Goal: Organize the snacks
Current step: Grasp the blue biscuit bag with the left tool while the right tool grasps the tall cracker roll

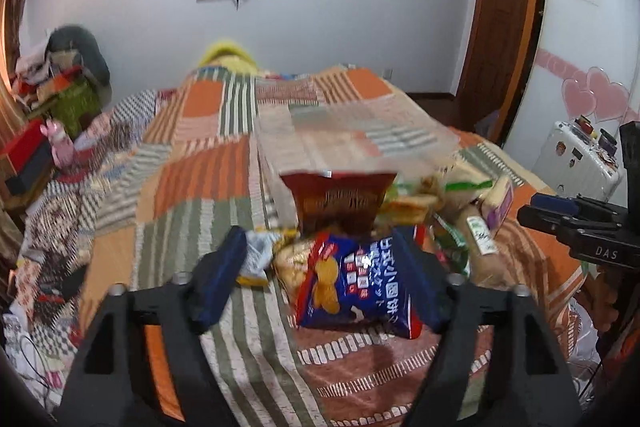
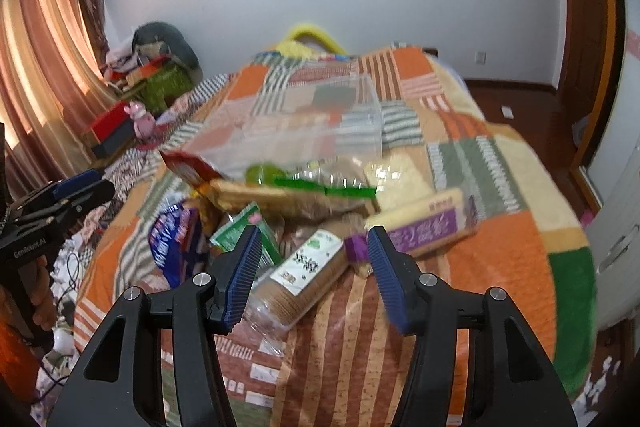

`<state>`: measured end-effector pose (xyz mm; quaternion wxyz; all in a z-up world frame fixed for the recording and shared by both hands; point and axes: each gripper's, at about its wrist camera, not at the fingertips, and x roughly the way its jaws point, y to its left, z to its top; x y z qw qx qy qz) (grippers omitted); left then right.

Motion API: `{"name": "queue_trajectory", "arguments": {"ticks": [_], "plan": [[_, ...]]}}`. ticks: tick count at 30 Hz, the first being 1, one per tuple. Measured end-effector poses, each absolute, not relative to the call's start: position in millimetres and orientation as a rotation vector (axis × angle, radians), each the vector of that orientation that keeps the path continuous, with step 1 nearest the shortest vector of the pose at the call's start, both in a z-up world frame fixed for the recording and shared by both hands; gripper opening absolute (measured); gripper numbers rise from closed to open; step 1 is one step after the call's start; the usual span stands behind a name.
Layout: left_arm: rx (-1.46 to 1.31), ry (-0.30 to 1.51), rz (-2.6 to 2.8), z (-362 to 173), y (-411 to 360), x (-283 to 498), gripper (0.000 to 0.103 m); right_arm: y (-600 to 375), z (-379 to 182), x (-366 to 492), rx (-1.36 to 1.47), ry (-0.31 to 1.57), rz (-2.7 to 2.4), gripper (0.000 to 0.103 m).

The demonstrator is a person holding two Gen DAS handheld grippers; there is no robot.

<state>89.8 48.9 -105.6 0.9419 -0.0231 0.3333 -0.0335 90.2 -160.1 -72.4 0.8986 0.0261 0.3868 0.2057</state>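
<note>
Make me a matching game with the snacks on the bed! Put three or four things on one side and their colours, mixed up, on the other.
Things:
1. biscuit bag between the left claw's fingers
2. snack bag standing behind it
3. long cracker pack beyond the right claw's fingers
4. storage box farther up the bed

Colours:
A. see-through
B. red
C. blue
D. yellow with a purple label

Pairs: 1-C, 2-B, 3-D, 4-A

My left gripper (image 1: 320, 267) tilts downward, its jaws spread wide and touching nothing. My right gripper (image 2: 316, 271) tilts downward too, jaws parted more narrowly.
</note>
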Motion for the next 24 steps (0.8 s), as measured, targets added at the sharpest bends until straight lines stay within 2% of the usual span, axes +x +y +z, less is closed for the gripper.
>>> {"name": "queue_trajectory", "arguments": {"ticks": [6, 24], "plan": [[-0.073, 0.741, -0.125, -124, 38, 99, 0.093, -154, -92, 98, 0.053, 0.875, 0.428, 0.052], [-0.081, 0.891, -0.145, -178, 22, 129, 0.099, -142, -125, 115, 0.106, 1.006, 0.492, 0.053]]}}
